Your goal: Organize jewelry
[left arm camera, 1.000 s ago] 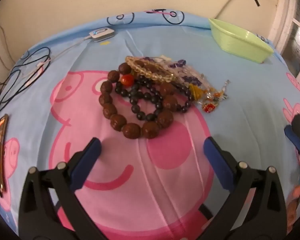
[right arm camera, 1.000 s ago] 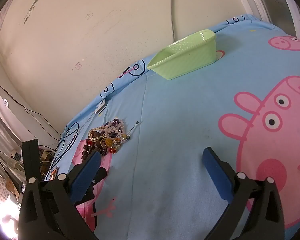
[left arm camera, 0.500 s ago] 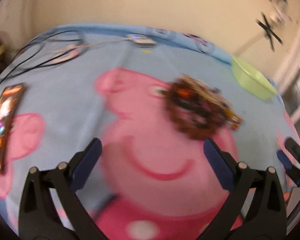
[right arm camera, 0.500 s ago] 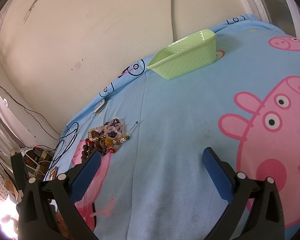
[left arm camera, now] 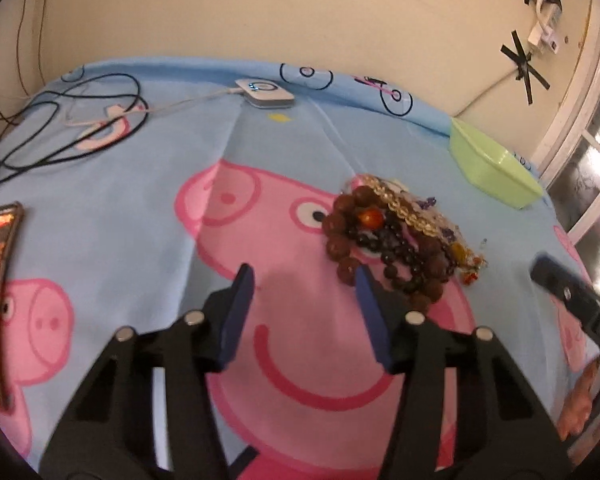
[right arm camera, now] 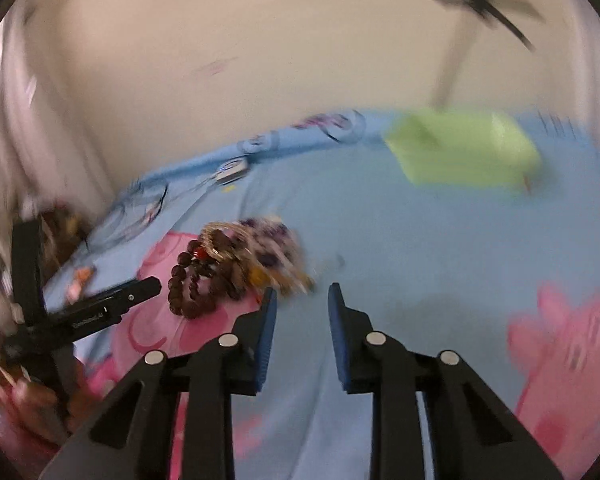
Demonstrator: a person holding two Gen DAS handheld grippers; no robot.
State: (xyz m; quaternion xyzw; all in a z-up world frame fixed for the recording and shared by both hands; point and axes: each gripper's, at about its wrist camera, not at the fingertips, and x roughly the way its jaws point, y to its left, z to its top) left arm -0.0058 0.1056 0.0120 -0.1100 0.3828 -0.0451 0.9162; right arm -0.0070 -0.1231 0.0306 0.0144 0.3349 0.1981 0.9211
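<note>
Both our grippers have narrowed since the earlier frames. Our left gripper (left arm camera: 304, 280) holds its jaws partly spread on nothing, right fingertip (left arm camera: 365, 285) just beside the jewelry pile (left arm camera: 396, 242). Our right gripper (right arm camera: 302, 294), jaws close but apart, hovers near the pile (right arm camera: 236, 266). Beyond the pile sits the green basket (left arm camera: 496, 170), well apart.

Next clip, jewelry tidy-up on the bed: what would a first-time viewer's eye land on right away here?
The heap of beaded bracelets, big brown beads around dark ones with one orange bead, lying on the pink pig printed on the blue bedsheet. Next, the pale green basket at the far right by the wall. The left gripper hangs partly open just left of the heap, nothing between its fingers.
</note>
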